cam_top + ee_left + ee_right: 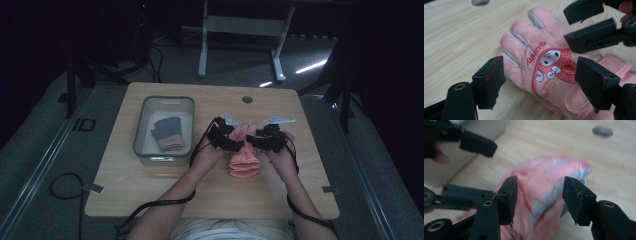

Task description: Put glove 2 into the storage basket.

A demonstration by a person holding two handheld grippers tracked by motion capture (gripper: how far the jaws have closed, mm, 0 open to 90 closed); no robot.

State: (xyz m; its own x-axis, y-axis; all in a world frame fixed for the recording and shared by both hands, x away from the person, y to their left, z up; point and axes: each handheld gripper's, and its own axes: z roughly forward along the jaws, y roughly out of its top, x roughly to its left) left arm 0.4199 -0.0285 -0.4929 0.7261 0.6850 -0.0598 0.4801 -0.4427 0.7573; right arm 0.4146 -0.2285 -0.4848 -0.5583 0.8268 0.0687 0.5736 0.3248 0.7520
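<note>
pale wood tabletop (150, 185) carries the work. nearest the person, a pink glove (541, 65) lies flat at its middle. the left hand-held gripper (539, 80) straddles it, jaws apart and not pressing; the right hand-held gripper (539, 195) brackets the fingertips, also unclamped. farther left, a grey bin (142, 125) holds another glove (167, 134). a shallow pinch could slip off the slick fabric.
</note>
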